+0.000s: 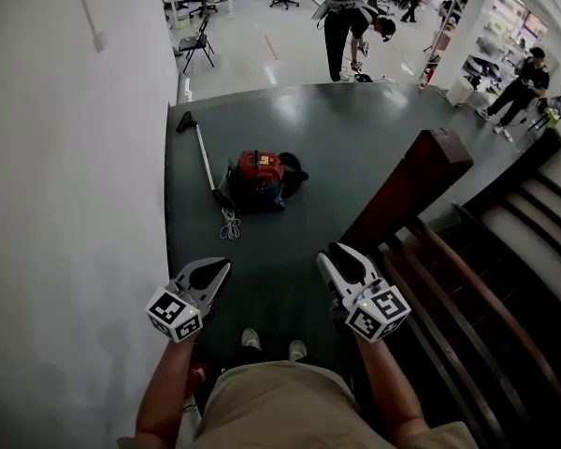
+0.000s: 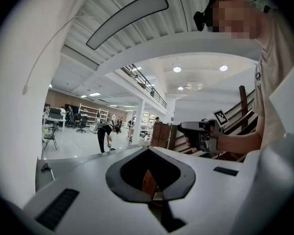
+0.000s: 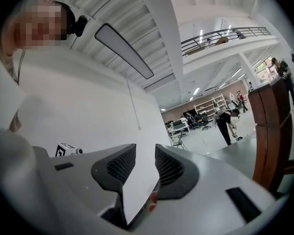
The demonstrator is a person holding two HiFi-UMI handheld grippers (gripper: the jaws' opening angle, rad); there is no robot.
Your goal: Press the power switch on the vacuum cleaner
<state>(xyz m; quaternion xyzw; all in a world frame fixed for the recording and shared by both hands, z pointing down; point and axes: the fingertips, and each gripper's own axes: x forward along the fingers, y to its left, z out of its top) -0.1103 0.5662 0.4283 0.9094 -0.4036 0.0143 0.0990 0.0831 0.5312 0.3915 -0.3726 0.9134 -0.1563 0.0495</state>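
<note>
Red vacuum cleaner sits on the dark green floor, well ahead of both tools and touched by neither. Jaw tips of the left tool meet on nothing; the right tool stands partly apart, empty.

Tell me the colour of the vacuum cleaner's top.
The vacuum cleaner top is red; the head view shows it best.
</note>
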